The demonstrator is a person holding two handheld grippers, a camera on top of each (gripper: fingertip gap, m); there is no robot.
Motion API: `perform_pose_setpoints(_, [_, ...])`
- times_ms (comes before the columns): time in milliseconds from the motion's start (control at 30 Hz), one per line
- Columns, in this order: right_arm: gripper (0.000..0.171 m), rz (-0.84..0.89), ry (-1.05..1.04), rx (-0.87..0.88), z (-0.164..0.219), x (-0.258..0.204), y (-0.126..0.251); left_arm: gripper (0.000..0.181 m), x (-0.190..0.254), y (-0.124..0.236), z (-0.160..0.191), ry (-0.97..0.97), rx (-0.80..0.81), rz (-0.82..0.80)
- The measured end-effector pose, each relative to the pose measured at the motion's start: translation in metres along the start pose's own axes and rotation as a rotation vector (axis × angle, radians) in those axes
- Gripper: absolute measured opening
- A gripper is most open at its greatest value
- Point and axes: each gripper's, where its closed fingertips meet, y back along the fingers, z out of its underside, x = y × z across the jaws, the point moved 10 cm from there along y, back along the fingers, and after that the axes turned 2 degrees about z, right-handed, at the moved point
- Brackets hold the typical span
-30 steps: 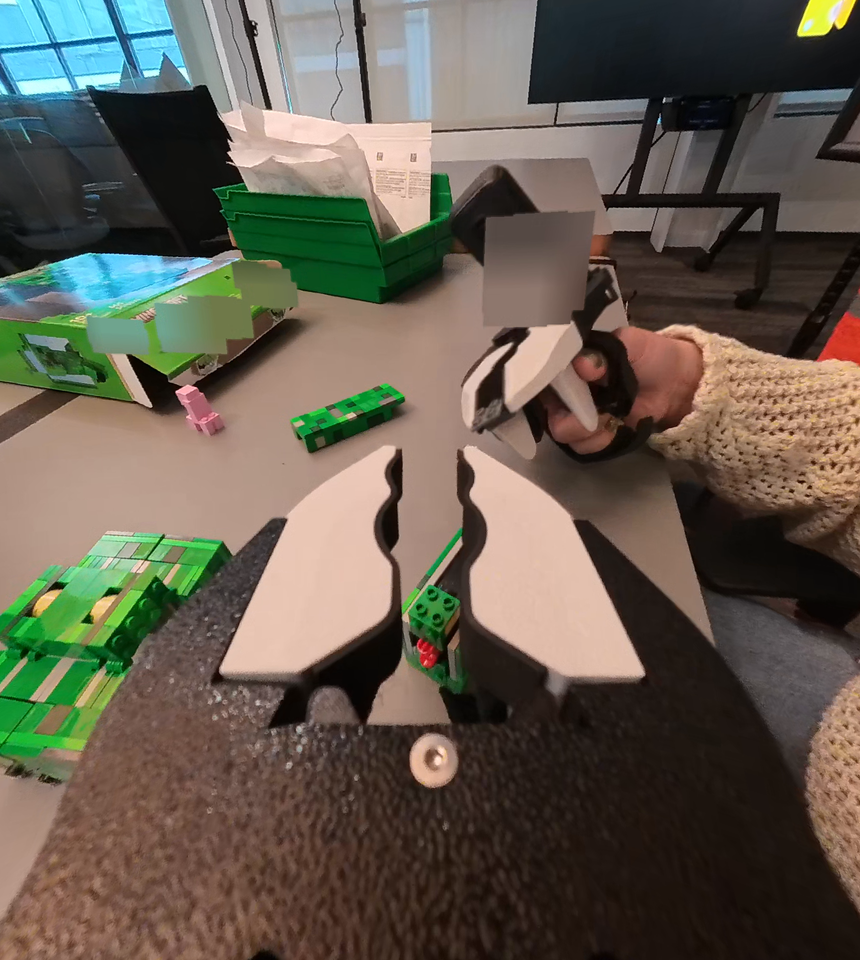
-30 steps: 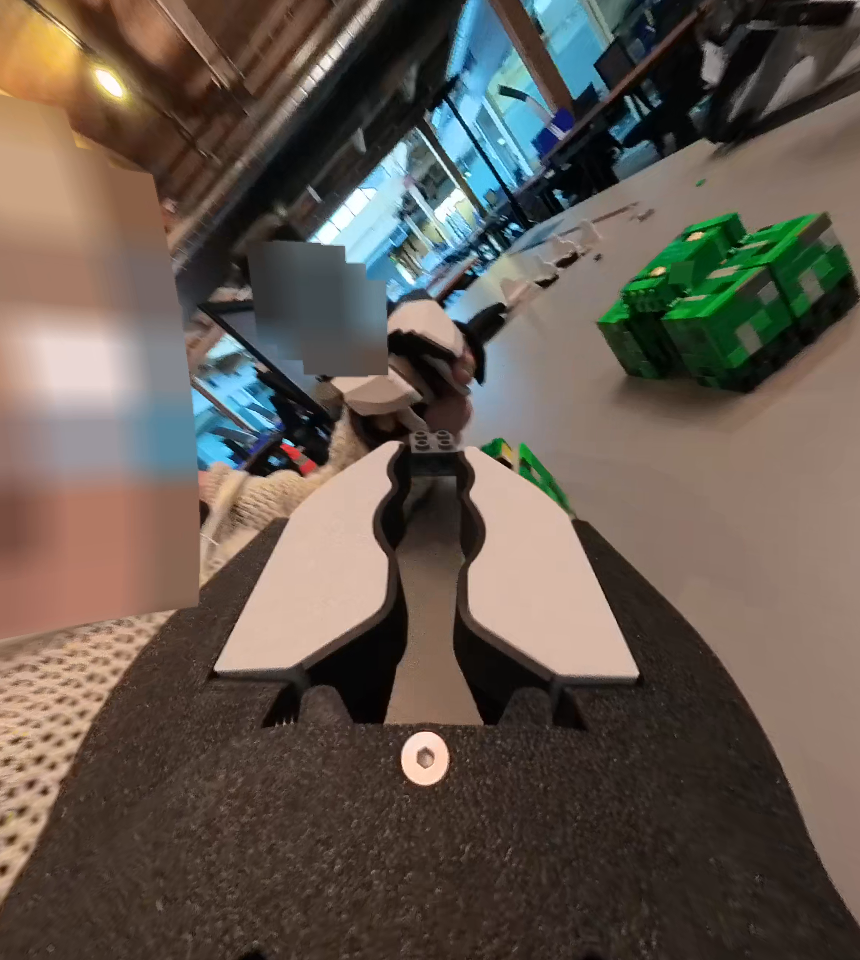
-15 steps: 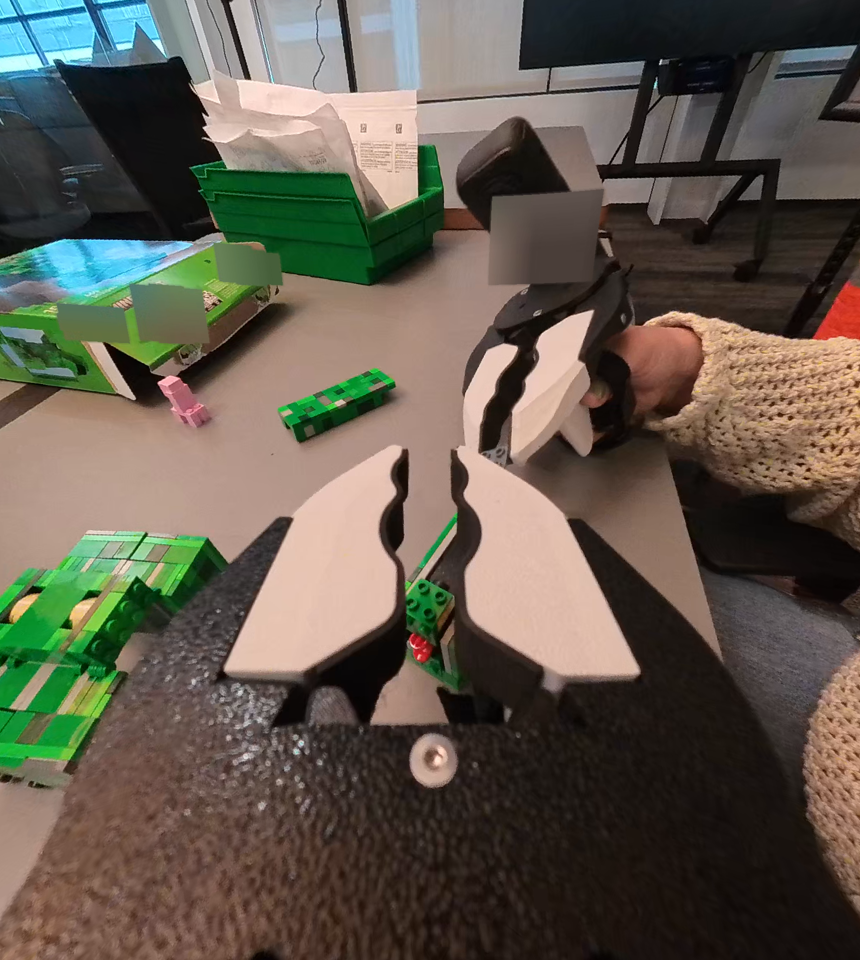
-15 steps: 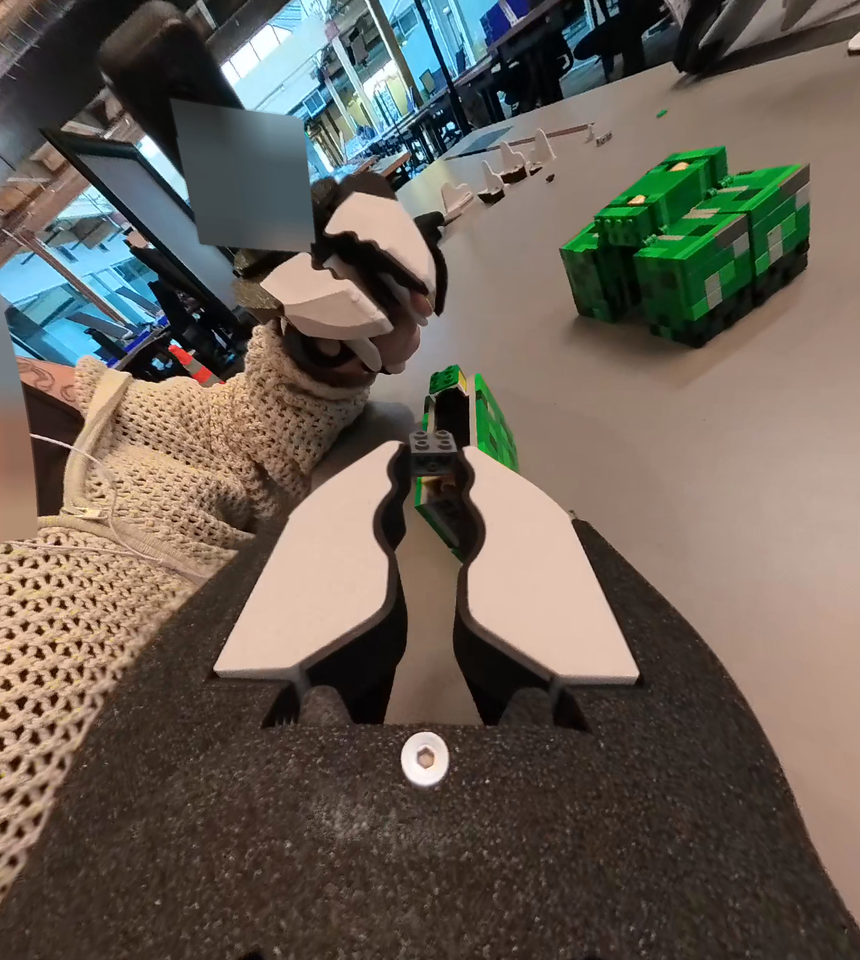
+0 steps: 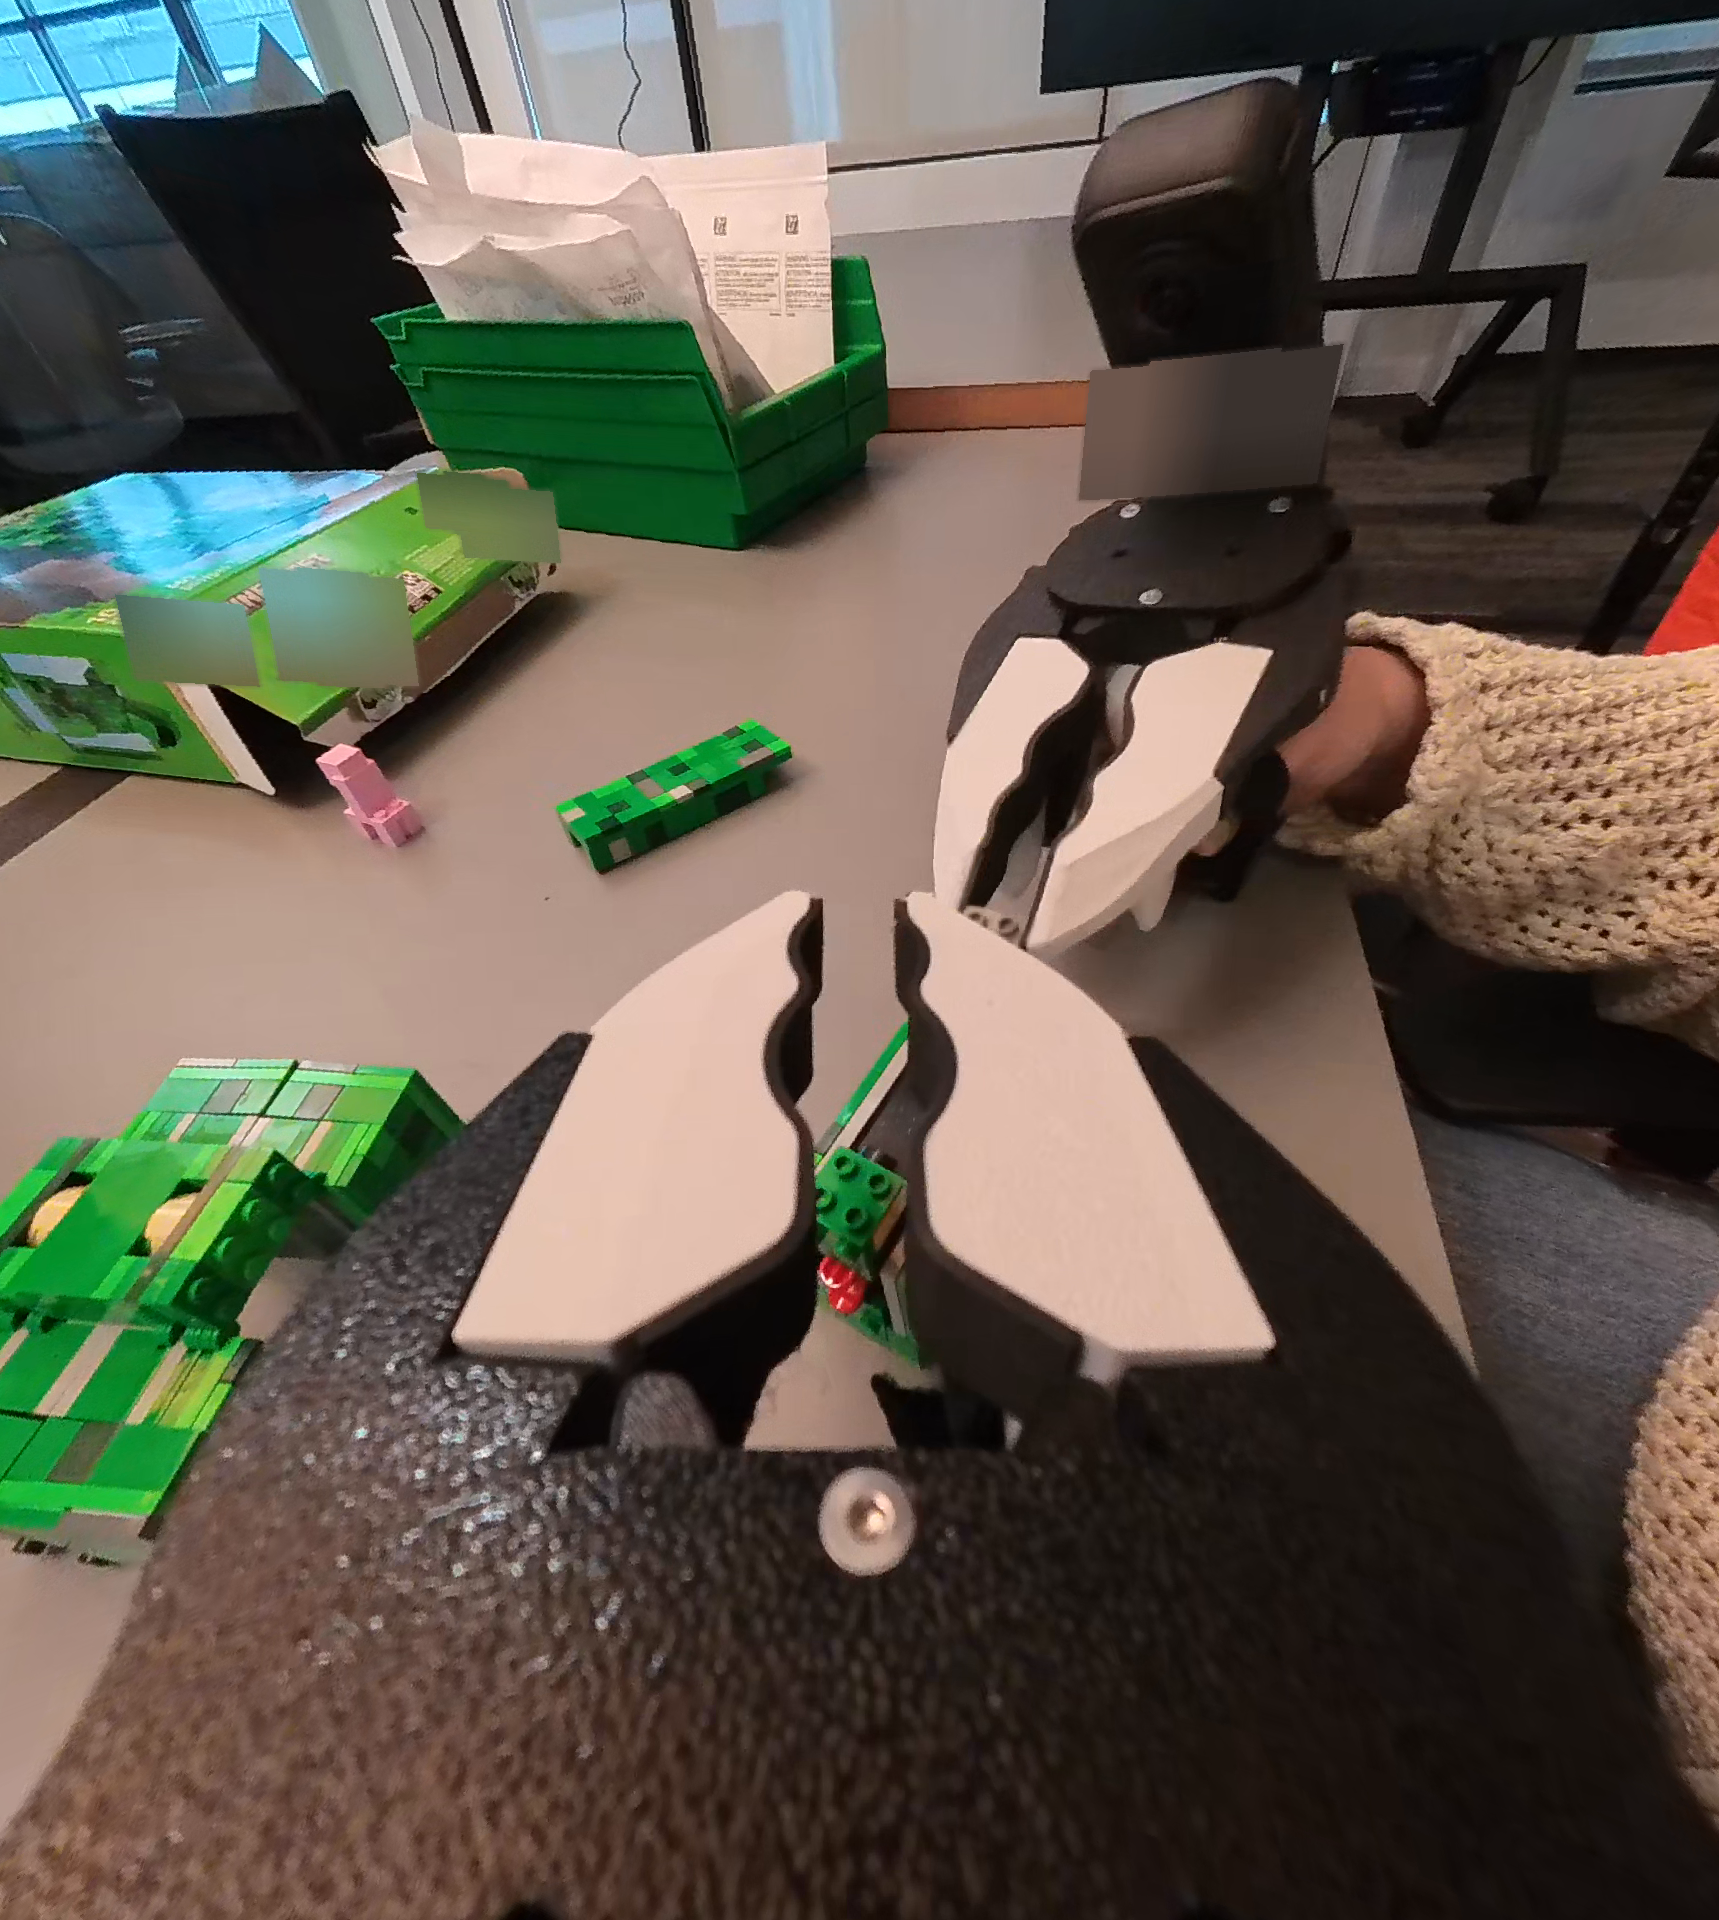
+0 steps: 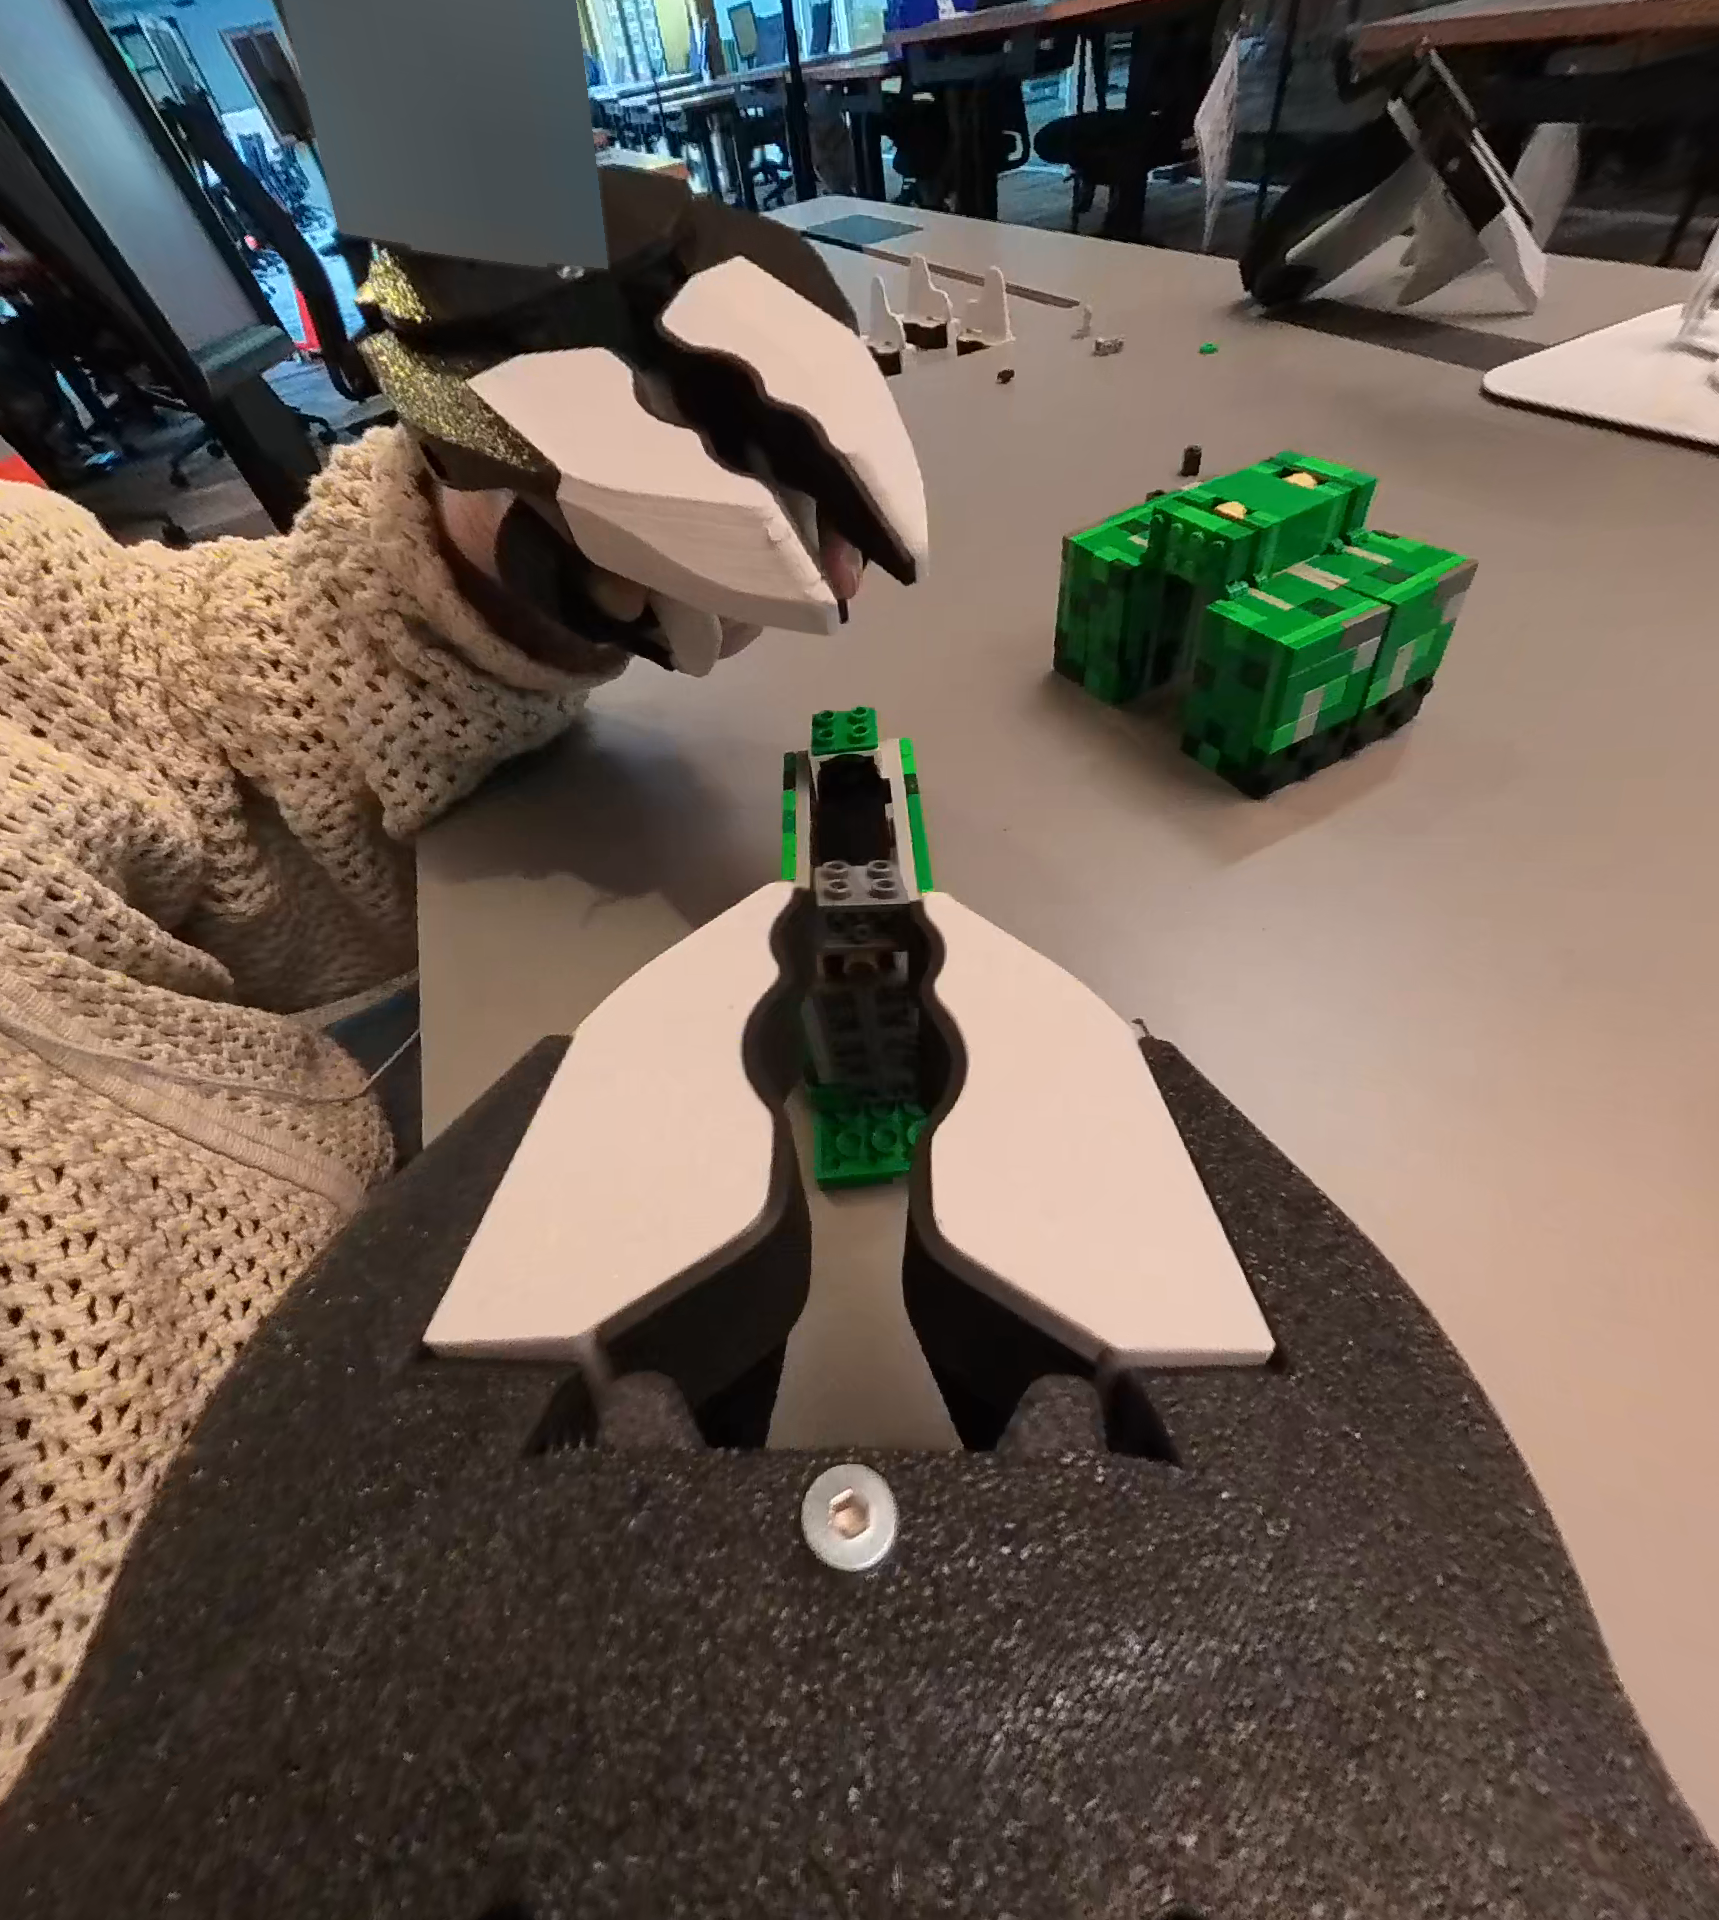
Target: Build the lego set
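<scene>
Lego strip [image 6: 860, 831], long and green, lies near the table [image 6: 1250, 1039] edge; the right gripper [image 6: 857, 914] pinches a grey brick [image 6: 857, 883] over its near end. Left gripper [image 6: 834, 582], at eleven o'clock, is nearly closed and empty, so pressing down could skid the unbraced strip or seat the brick crooked.

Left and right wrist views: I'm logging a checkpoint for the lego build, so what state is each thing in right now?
Left gripper: jaws nearly shut, empty, above the table.
Right gripper: shut on small grey studded brick.
Long narrow green lego piece: lying flat, top open, unfinished.
Big blocky green lego build: assembled, standing alone.
Green cardboard set box: end flap open.
Green plastic bin: holding paper bags.
</scene>
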Motion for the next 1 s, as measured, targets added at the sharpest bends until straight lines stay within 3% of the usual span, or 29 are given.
perform_pose_setpoints(333, [0.016,0.022,0.029,-0.017,0.001,-0.002,-0.001,0.009,0.002,-0.001,0.001,-0.012,-0.02,0.015])
perform_pose_setpoints(767, [0.016,0.077,0.143,-0.05,0.002,-0.007,-0.001,0.0,0.024,-0.019,0.008,-0.295,-0.19,-0.044])
perform_pose_setpoints(1000, [0.016,0.07,0.152,-0.052,0.002,-0.006,-0.001,0.0,0.029,-0.027,0.007,-0.325,-0.198,-0.041])
